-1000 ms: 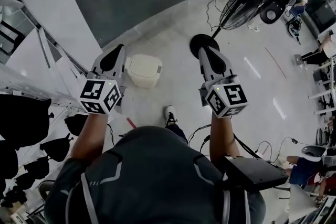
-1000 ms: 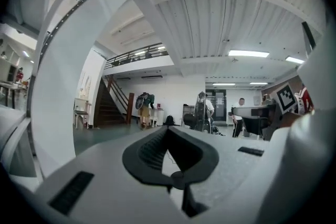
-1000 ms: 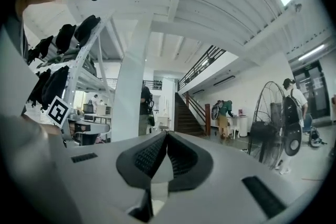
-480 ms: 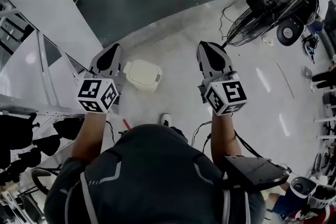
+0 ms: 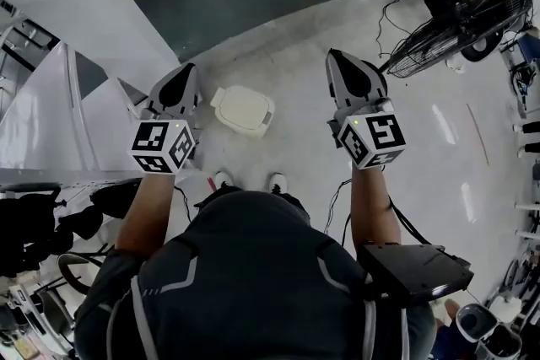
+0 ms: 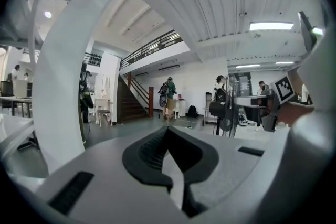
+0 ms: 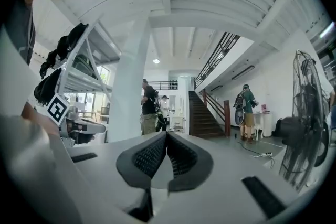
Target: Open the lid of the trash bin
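Observation:
A cream trash bin (image 5: 243, 110) with its lid down stands on the floor just ahead of my feet, seen from above in the head view. My left gripper (image 5: 179, 85) is held high to the bin's left, shut with nothing between its jaws. To the bin's right and equally high, my right gripper (image 5: 351, 72) is also shut and holds nothing. Both gripper views look level across the hall, over the left gripper (image 6: 167, 129) and the right gripper (image 7: 167, 135), and the bin is not in them.
A white pillar and shelving (image 5: 80, 88) stand close on the left. A large floor fan (image 5: 460, 13) with cables is at the far right; the fan (image 7: 307, 123) also shows in the right gripper view. People (image 7: 148, 107) stand near a staircase (image 6: 131, 102) across the hall.
The head view has shifted: the bin now lies closer to my feet and both shoes show. Both grippers stay raised and shut, the fan has slid toward the upper right.

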